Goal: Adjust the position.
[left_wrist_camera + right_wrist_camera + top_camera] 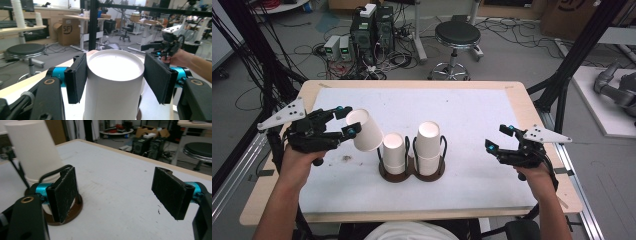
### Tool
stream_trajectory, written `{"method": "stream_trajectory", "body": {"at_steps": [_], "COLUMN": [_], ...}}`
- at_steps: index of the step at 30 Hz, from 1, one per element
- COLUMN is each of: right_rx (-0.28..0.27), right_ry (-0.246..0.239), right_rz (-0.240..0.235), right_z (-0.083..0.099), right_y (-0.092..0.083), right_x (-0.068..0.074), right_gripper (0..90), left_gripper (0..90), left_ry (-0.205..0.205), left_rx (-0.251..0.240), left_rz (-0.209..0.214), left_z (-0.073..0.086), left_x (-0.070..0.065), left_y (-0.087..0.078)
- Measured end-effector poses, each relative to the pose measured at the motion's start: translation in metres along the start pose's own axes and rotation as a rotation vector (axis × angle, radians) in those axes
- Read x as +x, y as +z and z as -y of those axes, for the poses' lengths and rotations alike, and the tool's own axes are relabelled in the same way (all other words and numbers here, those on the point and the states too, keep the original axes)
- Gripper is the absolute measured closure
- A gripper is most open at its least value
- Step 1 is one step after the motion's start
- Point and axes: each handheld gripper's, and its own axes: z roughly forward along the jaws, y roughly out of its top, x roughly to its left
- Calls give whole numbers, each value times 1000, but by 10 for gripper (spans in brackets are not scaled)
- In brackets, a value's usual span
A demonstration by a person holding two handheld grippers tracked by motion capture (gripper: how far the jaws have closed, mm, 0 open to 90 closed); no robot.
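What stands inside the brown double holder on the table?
In the brown double holder, each ring carries a stack of upside-down white paper cups: the left stack and the taller right stack. The cups cover the holder's floor, so it cannot be seen.

Three white paper cups [364, 130]; one two-slot cup holder [412, 172]; two claws [344, 121].

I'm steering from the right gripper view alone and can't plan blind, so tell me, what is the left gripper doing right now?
Observer: The left gripper is shut on a white paper cup, holding it tilted.
Operator: Where is that against the holder?
Observer: Just left of the brown holder, its wide end close beside the left stack.
Operator: How do the two slots compare?
Observer: The right stack stands taller than the left stack.
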Motion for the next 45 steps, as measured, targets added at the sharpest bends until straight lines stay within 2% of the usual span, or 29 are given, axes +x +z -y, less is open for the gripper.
{"method": "stream_trajectory", "body": {"at_steps": [7, 9, 10, 11, 12, 18, 22, 25, 28, 34, 45], "right_rx": [-24, -37, -37, -56, -62, -17, -15, -19, -18, -19, 4], "right_ry": [-52, -61, -61, -60, -62, -73, -90, -111, -99, -104, -135], "right_rz": [-113, -141, -141, -178, -194, -273, -331, -357, -393, -423, -530], "right_z": [-12, -14, -14, -16, -16, -23, -27, -29, -30, -29, -29], "right_y": [2, 3, 3, 3, 3, 7, 11, 15, 19, 31, 48], "right_x": [16, 21, 21, 24, 26, 39, 49, 57, 65, 76, 97], "right_gripper": [210, 210, 210, 210, 210, 210, 210, 208, 208, 208, 208], "left_gripper": [367, 367, 367, 367, 367, 367, 367, 367, 367, 367, 367], "left_ry": [9, 12, 12, 11, 18, 40, 41, 44, 44, 48, 48], "left_rx": [10, 13, 13, 14, 18, 33, 46, 67, 67, 71, 74], "left_rz": [80, 107, 107, 118, 144, 197, 216, 238, 251, 271, 319], "left_z": [-7, -8, -8, -9, -10, -12, -9, -5, -3, -2, 0], "left_x": [-17, -24, -24, -27, -34, -51, -56, -61, -64, -68, -77], "left_y": [10, 14, 14, 16, 21, 33, 42, 56, 64, 74, 90]}}
